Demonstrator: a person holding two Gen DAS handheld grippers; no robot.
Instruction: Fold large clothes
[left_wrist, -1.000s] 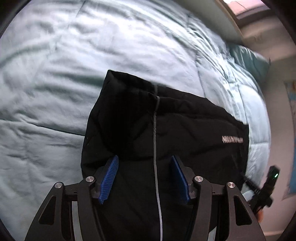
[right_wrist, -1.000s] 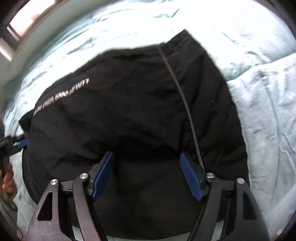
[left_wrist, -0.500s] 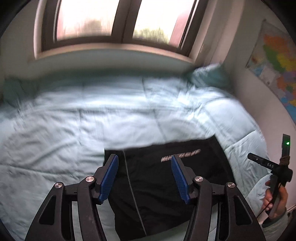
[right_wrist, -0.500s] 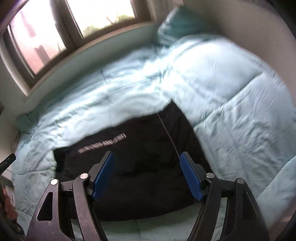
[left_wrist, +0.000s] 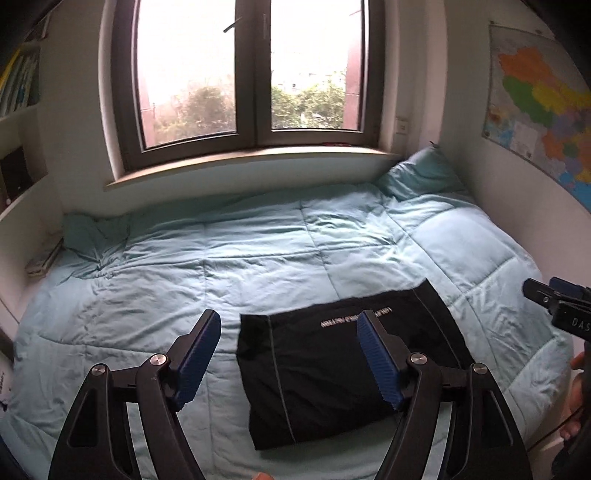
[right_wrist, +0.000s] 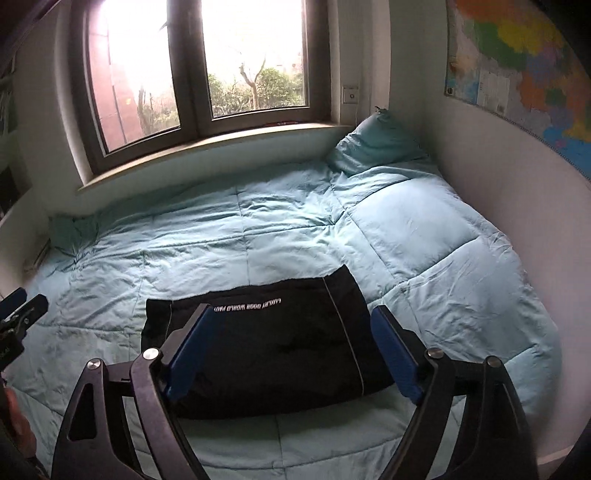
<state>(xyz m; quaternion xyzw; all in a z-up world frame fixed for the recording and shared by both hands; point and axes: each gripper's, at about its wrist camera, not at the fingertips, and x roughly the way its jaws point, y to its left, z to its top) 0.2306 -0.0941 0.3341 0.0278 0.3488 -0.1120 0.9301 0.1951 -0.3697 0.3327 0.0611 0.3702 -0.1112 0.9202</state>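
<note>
A black garment (left_wrist: 325, 365) with white lettering and thin grey piping lies folded into a compact rectangle near the front edge of the bed; it also shows in the right wrist view (right_wrist: 273, 343). My left gripper (left_wrist: 288, 325) is open and empty, held well above and in front of the garment. My right gripper (right_wrist: 291, 317) is open and empty too, raised above the garment's near side. The right gripper's tip (left_wrist: 554, 299) shows at the right edge of the left wrist view, and the left gripper's tip (right_wrist: 22, 306) at the left edge of the right wrist view.
The light blue quilt (left_wrist: 258, 266) covers the bed, with a teal pillow (left_wrist: 421, 177) at the far right corner. A window (left_wrist: 251, 74) with a sill is behind the bed. A wall with a coloured map (left_wrist: 535, 110) runs along the right. Shelves (left_wrist: 18, 147) stand on the left.
Both grippers have pulled up and back from just over the garment to a high position. The view has widened from the black cloth to the whole bed and window. The garment lies still.
</note>
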